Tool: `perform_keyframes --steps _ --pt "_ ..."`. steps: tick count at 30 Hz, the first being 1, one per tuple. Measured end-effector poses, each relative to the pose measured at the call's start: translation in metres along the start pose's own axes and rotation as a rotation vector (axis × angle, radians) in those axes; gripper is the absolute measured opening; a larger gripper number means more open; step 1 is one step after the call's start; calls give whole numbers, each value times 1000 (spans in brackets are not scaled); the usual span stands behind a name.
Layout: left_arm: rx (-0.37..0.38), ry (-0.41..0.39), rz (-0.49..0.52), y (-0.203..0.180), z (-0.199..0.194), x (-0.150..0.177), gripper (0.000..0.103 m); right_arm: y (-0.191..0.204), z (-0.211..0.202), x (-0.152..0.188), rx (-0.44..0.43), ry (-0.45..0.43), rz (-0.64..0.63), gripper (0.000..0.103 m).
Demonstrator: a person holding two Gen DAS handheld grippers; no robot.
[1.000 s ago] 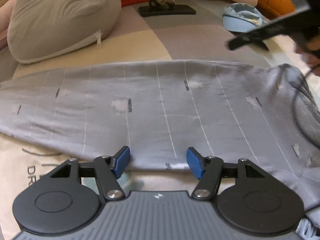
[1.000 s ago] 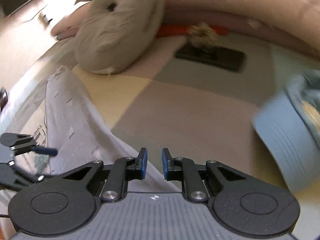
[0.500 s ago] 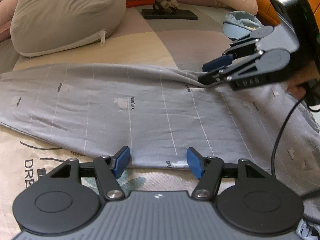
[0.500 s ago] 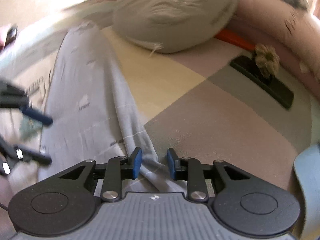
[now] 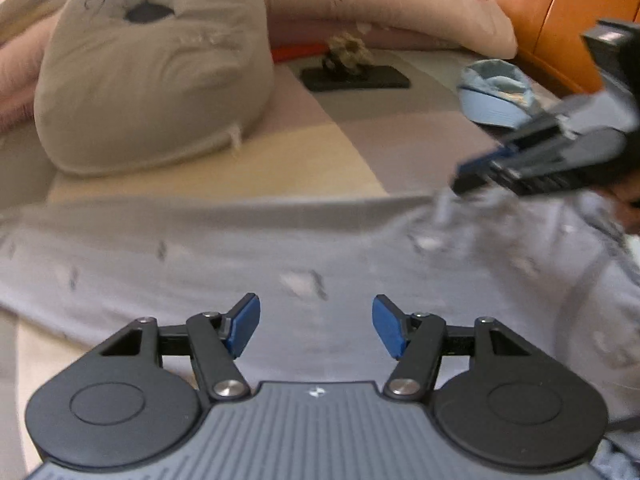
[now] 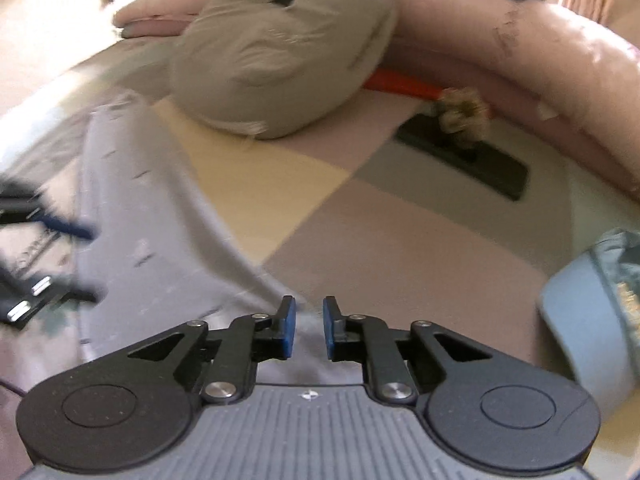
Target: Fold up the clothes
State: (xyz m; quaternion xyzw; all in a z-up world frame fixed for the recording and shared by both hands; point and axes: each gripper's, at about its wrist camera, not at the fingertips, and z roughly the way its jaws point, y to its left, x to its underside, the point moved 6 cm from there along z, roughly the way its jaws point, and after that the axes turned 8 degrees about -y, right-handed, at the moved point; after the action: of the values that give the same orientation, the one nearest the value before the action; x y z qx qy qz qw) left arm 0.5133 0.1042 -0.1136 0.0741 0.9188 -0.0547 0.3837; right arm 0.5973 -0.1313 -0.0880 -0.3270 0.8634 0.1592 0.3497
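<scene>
**Bedspread holds a grey garment, spread long**

Patchwork bedspread (image 5: 352,148) carries the thin grey striped garment (image 5: 240,248) across its near edge. Left gripper (image 5: 316,330) hovers over it, blades wide apart. Right gripper (image 6: 307,330) has cloth between nearly closed blades; whether it pinches, I cannot tell. Soft, light, floppy fabric: grasp hems or corners. Motion blur hides details; garment ends are cut off.

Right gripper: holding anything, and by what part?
Right gripper pinches the grey garment at its far edge fold; left gripper open, holding nothing.
</scene>
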Motion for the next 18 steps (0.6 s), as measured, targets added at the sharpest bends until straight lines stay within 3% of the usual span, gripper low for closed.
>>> perform_keyframes --steps 6,12,18 --pt "-22 53 -21 12 11 19 62 16 17 -14 -38 -29 58 18" --pt "-16 60 -32 14 6 29 62 34 55 -40 -54 -46 -16 18" --pt "-3 46 -37 15 1 34 63 52 76 -34 -63 -6 -129 18"
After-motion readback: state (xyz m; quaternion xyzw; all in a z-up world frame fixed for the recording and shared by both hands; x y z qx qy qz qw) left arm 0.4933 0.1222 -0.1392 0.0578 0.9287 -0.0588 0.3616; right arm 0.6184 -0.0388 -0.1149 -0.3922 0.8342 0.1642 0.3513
